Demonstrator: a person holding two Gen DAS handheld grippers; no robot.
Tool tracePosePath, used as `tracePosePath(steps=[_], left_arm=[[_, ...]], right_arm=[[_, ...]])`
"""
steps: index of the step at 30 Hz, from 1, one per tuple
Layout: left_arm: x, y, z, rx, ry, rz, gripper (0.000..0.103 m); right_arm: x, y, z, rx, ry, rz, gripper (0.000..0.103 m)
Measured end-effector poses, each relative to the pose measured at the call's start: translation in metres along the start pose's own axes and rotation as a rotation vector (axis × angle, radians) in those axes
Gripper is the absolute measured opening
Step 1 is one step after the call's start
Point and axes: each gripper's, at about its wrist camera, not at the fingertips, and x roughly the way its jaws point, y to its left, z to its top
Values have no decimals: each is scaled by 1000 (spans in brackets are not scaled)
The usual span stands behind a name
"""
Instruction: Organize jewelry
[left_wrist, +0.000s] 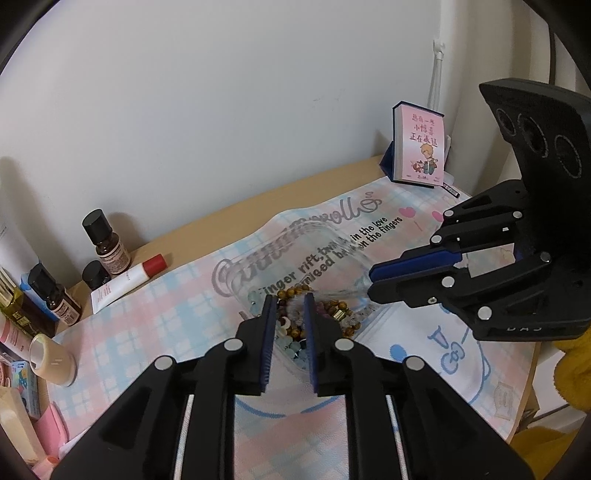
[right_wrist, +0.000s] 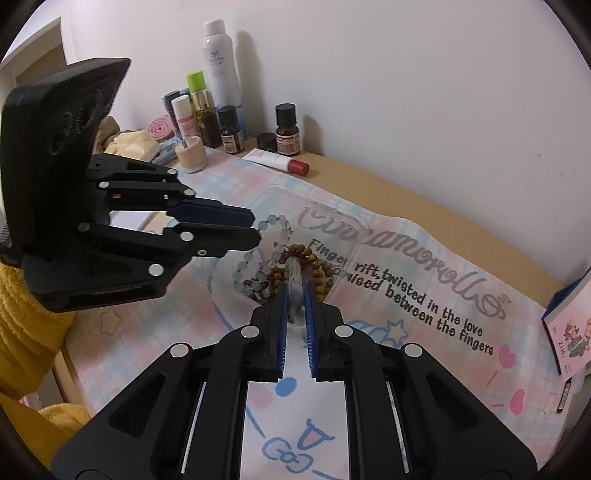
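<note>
- White wall backs a wooden tabletop (right_wrist: 388, 184) covered by a pastel plaid mat (left_wrist: 159, 317) printed with script lettering.
- Far left in the left wrist view: small brown bottles (left_wrist: 107, 240), a white tube with a red cap (left_wrist: 127, 282) and a beige roll (left_wrist: 51, 360) stand clear of the work.
- Centre: a clear plastic container (left_wrist: 314, 243) lies on the mat, tilted, with a heap of beaded bracelets (left_wrist: 295, 328) spilling at its mouth.
- Left claw (left_wrist: 290, 306) hangs over the heap, blue pads a little apart; a pale fuzzy tassel (left_wrist: 295, 306) shows between them, but I cannot tell whether the pads grip it.
- In the right wrist view the left claw (right_wrist: 255, 229) appears side on, and a pale blue bead strand (right_wrist: 275, 221) loops just past its tips; contact is unclear.
- Right claw (right_wrist: 295, 291) has its pads close on either side of the same grey tassel (right_wrist: 293, 280), seemingly pinching it, though the bite itself is hard to confirm.
- Step in hand, as I judge it: separating one bracelet from the tangled pile, early in the sorting.
- Next move likely calls for a slow lift with one claw while the other steadies the container, since strands could snag and drag the rest out.
- Right: a pink illustrated card box (left_wrist: 419, 146) stands by the wall, cut off at the frame edge in the right wrist view.
- Hidden: the container's near rim and the lower bracelets sit behind the claws; bead counts and clasps are too small to read.
</note>
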Motion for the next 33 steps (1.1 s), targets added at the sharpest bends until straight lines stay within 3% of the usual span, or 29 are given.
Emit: tracePosePath(steps=[16, 23, 24, 25, 27, 31, 33], left_arm=[[-20, -1, 1, -23, -30, 26, 25], [-46, -8, -5, -45, -99, 42, 40], [-50, -11, -6, -39, -108, 46, 45], [-54, -14, -7, -35, -121, 53, 59], [-62, -19, -9, -30, -146, 66, 70], [-79, -30, -15, -14, -199, 102, 78], [-87, -35, -18, -9, -217, 117, 82]], right_arm=[[-38, -7, -3, 28, -77, 12, 16], [-65, -9, -10, 77, -166, 14, 44], [-67, -9, -11, 81, -172, 15, 45], [-71, -9, -12, 89, -181, 14, 53], [-76, -9, -14, 101, -199, 15, 67], [-89, -8, -19, 124, -250, 3, 92], [-94, -8, -21, 135, -266, 8, 95]])
